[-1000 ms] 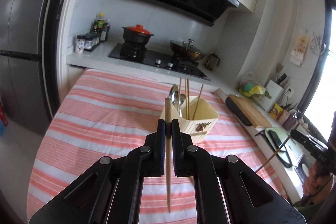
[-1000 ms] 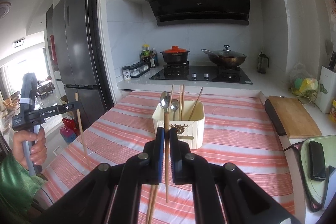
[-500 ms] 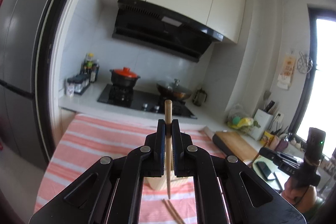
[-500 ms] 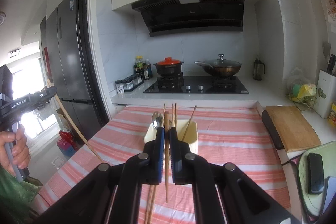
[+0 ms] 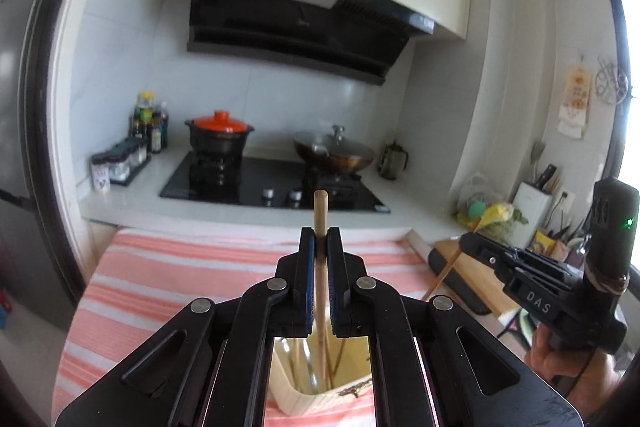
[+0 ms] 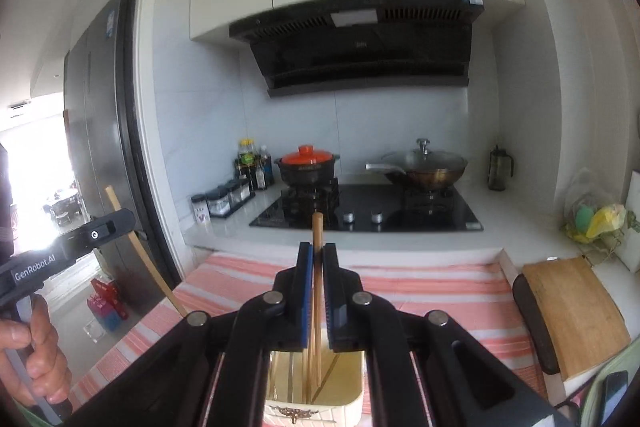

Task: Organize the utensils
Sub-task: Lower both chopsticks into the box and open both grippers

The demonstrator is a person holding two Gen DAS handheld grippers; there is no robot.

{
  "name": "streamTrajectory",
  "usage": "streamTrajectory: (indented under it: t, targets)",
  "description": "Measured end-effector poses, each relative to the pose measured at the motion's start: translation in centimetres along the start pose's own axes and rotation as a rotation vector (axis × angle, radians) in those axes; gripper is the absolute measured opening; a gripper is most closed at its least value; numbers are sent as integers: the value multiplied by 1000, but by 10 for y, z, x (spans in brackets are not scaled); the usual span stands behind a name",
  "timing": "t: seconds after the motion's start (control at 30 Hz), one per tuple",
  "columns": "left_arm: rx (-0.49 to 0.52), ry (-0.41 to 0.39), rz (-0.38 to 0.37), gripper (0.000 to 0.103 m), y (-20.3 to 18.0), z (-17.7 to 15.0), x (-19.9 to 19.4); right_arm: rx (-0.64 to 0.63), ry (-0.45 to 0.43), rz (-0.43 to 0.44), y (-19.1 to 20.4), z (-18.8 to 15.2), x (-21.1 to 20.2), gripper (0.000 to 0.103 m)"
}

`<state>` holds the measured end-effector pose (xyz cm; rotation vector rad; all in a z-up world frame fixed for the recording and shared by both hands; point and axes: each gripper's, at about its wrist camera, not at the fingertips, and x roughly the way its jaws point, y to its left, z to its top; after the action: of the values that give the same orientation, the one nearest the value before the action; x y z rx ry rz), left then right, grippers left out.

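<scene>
Jaws of both the left gripper [image 5: 318, 239] and right gripper [image 6: 317, 255] clamp one upright chopstick [image 5: 320, 211] each, long axes vertical, lower tips poised directly above the cream utensil holder [image 6: 316, 401] on the striped table [image 6: 420, 291].

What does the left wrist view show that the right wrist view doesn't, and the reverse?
Only the left wrist view: the right claw from the side and wall hangings.
Only the right wrist view: the left claw from the side, the doorway and a phone.
Both: a chopstick clamped upright between the claw's fingers above the cream holder, plus the stove.
</scene>
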<state>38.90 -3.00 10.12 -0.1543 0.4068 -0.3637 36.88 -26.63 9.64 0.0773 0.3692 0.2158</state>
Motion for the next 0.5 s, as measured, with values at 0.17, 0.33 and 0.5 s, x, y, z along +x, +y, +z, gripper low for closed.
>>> streamTrajectory:
  t: [0.17, 0.33, 0.5]
  targets:
    - [-15, 214, 2, 4, 8, -37, 77, 49, 243, 1, -21, -34, 73, 5]
    - [-51, 349, 28, 16, 12, -62, 121, 59, 351, -12, -30, -56, 111, 6]
    - [-46, 324, 60, 63, 22, -73, 88, 121, 316, -19, -38, -59, 92, 44]
